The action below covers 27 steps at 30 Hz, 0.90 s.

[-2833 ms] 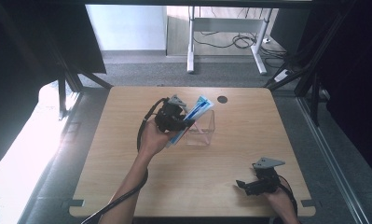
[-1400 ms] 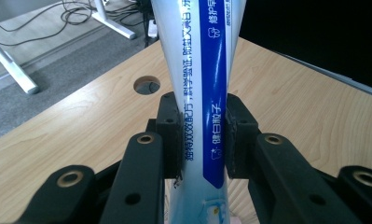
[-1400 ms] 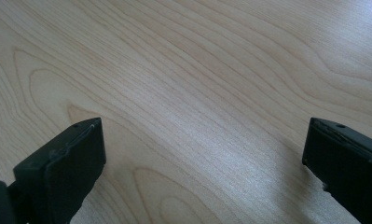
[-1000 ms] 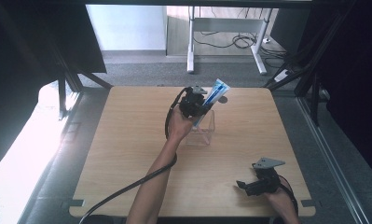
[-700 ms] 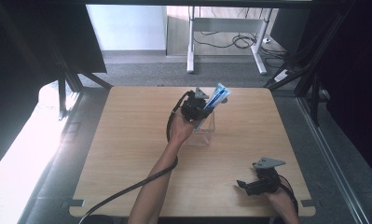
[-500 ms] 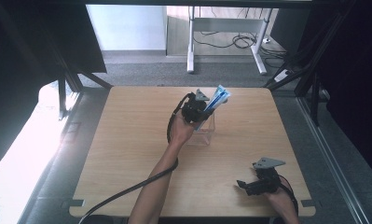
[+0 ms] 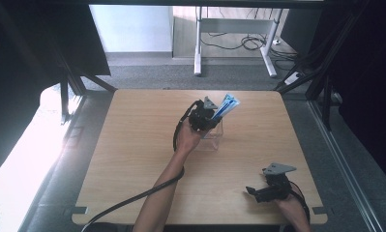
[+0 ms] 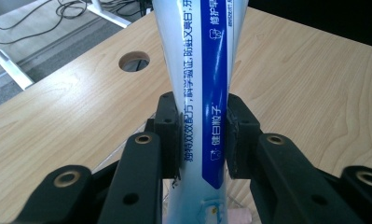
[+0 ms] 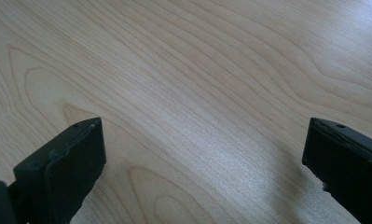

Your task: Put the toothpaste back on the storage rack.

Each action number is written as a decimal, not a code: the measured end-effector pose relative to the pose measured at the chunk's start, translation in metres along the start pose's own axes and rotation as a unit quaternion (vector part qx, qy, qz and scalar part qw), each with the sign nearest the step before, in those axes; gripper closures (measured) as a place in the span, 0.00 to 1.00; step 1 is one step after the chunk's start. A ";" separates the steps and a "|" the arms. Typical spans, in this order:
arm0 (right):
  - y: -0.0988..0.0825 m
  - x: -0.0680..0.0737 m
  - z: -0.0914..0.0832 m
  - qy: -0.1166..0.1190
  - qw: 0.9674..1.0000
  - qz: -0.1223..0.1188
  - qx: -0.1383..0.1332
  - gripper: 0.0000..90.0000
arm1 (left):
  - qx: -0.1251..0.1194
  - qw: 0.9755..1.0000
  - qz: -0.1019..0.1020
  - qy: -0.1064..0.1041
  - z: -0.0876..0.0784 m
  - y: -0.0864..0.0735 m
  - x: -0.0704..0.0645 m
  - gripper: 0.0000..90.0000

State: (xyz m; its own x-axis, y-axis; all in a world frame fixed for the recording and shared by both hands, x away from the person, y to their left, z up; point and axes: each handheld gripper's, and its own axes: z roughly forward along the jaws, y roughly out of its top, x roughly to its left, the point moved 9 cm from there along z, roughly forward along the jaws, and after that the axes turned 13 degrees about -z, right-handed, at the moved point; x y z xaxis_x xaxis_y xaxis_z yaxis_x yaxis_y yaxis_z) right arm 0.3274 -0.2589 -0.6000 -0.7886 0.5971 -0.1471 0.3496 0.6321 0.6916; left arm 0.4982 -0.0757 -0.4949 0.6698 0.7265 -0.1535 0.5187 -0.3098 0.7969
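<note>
- The left gripper (image 7: 215, 115), just above the centre of the high view, has its two black jaws pressed against both sides of a blue-and-white toothpaste tube (image 7: 226, 105); in the left gripper view the tube (image 8: 203, 93) runs up the middle of the frame between the pads (image 8: 170, 135), its printed blue stripe facing the camera.
- The tube slants up and to the right from the jaws in the high view, its flat end pointing toward the far right part of the table.
- Directly beneath the tube and gripper stands a clear plastic container (image 7: 213, 137), right of the left hand (image 7: 186, 140) in the high view; whether the tube's lower end touches it cannot be told.
- The right gripper (image 7: 259, 193) rests low in the lower right of the high view, well apart from the tube, the right hand (image 7: 289, 205) behind it at the table's near edge.
- In the right gripper view its jaws stand wide apart at the lower left and lower right corners of the frame, with bare wood grain between them and nothing held.
- The light wooden table (image 7: 132, 145) spans the middle of the high view; a round cable hole (image 8: 134, 61) shows in the upper left of the left gripper view, beside the tube.
</note>
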 end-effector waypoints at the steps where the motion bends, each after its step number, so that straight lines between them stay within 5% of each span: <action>1: 0.000 0.000 0.000 0.000 1.000 0.000 0.000 0.00 | 0.001 1.000 -0.001 0.000 0.000 0.000 0.000 0.78; 27: -0.001 0.001 0.002 0.001 1.000 -0.004 0.007 0.00 | 0.031 0.999 0.013 0.005 -0.008 -0.019 0.000 0.78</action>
State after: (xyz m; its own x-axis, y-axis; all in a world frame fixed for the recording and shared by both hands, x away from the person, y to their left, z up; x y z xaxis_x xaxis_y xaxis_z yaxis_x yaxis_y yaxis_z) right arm 0.3267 -0.2579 -0.6020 -0.7921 0.5911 -0.1524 0.3498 0.6441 0.6802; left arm 0.4845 -0.0647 -0.5051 0.6775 0.7244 -0.1274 0.5344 -0.3657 0.7620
